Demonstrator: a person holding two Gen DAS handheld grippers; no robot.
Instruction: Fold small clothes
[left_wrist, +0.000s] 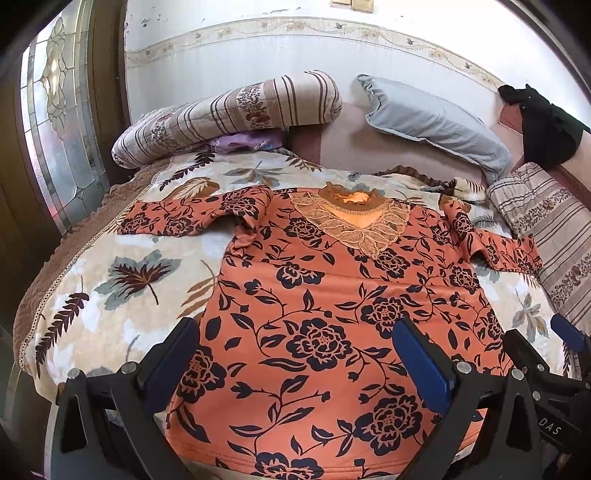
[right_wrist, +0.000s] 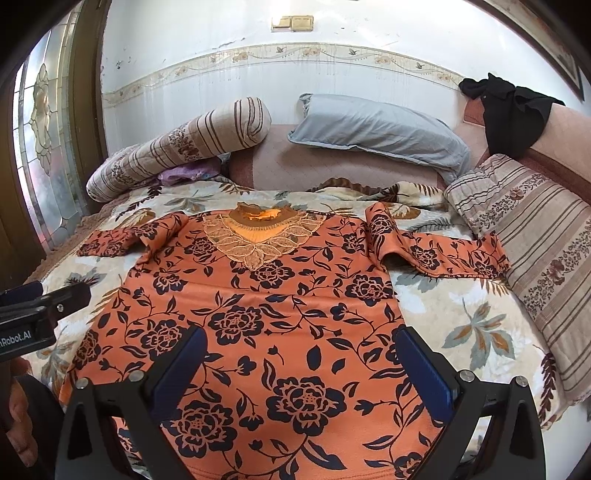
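An orange top with a black flower print (left_wrist: 325, 295) (right_wrist: 266, 310) lies spread flat on the bed, lace collar (left_wrist: 354, 221) (right_wrist: 258, 236) at the far end and hem nearest me. Both sleeves stretch outward, each bunched at the shoulder. My left gripper (left_wrist: 295, 336) hovers open over the lower left part of the top, nothing between its blue pads. My right gripper (right_wrist: 301, 343) is open above the lower middle, also holding nothing. The right gripper (left_wrist: 569, 332) shows at the right edge of the left wrist view; the left one (right_wrist: 37, 299) appears at the left edge of the right wrist view.
A leaf-print blanket (left_wrist: 122, 280) (right_wrist: 461, 314) covers the bed. A rolled striped quilt (left_wrist: 229, 114) and a grey pillow (left_wrist: 436, 125) lie at the head. A striped cushion (right_wrist: 535, 251) borders the right side. Black clothing (right_wrist: 513, 110) hangs over the right corner. A glass door (left_wrist: 55, 129) stands left.
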